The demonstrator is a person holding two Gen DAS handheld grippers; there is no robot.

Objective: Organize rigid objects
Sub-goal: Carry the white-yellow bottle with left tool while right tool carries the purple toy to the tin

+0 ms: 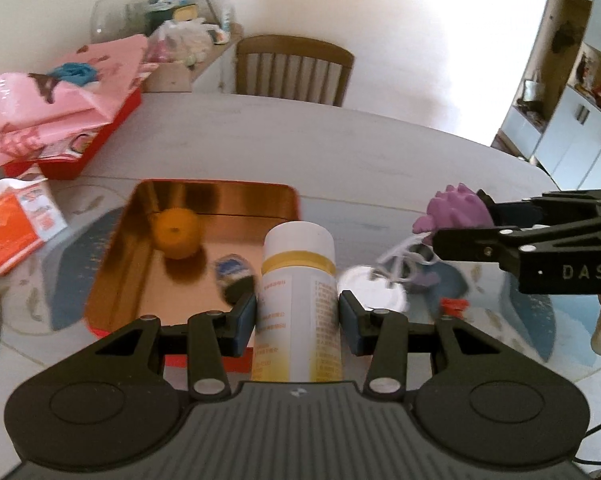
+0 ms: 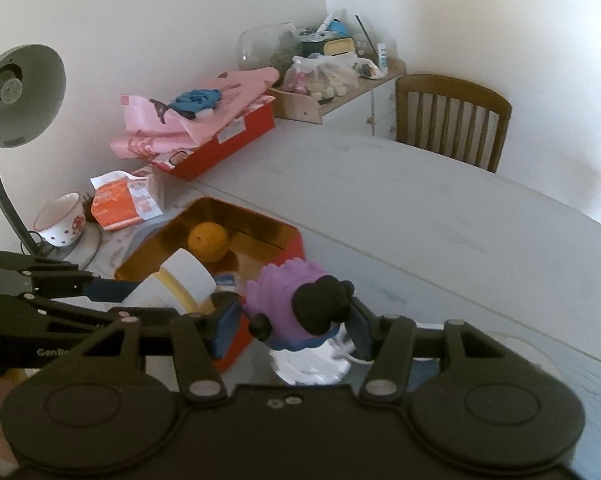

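Pale table [image 1: 340,152] | left gripper [image 1: 298,312] pinches white bottle [image 1: 298,280] | right gripper [image 2: 296,320] pinches purple toy [image 2: 278,292] (above tin [image 1: 220,196])

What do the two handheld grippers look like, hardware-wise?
Both are matte black plastic. The left gripper and right gripper have scissor linkages with silver pivot pins, blue pads on the fingers, a ribbed grey top plate and round side housings. White lettering marks their sides. A thin black cable trails at the lower right of the left view.
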